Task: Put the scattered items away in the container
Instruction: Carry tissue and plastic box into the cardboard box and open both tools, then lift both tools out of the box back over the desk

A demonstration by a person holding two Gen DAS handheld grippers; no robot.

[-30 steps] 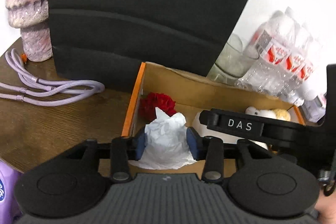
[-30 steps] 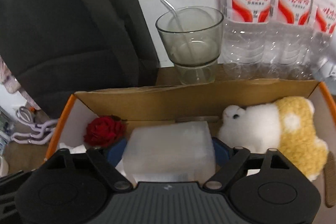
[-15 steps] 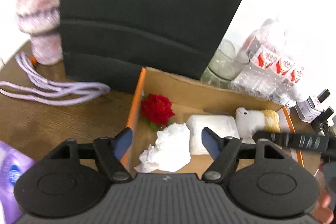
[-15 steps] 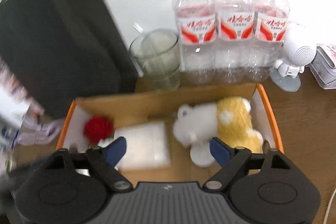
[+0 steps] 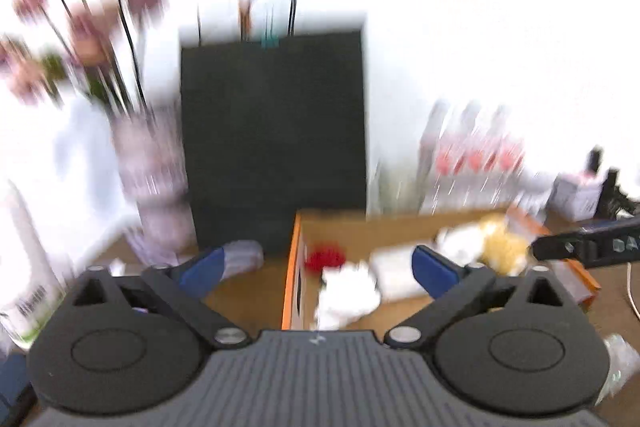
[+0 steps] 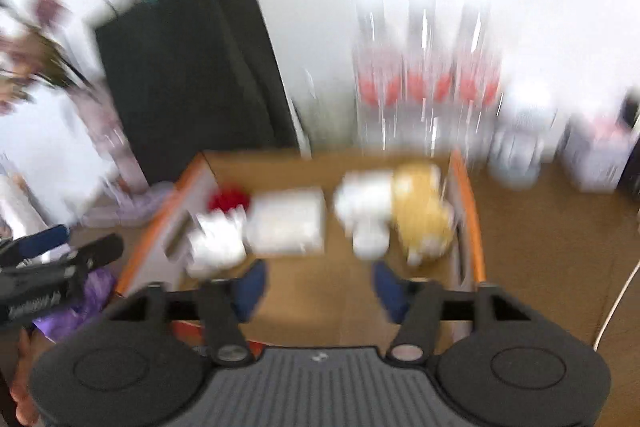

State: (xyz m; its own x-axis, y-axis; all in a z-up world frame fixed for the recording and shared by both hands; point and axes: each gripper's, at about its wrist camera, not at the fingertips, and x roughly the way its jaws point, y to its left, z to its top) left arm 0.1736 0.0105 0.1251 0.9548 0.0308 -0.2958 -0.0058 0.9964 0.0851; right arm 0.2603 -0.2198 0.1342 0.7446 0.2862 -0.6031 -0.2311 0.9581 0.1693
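Cardboard box long axis left-right, plush toy lying lengthwise inside

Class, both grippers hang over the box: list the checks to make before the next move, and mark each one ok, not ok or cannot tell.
1. Left gripper empty, jaws opening: ok.
2. Right gripper empty, jaws opening: ok.
3. Tissue, rose, pack and plush inside the box: ok.
4. Nothing left outside: not ok, purple cable lies on the table.
5. Sharp enough to aim: not ok, both views are blurred.
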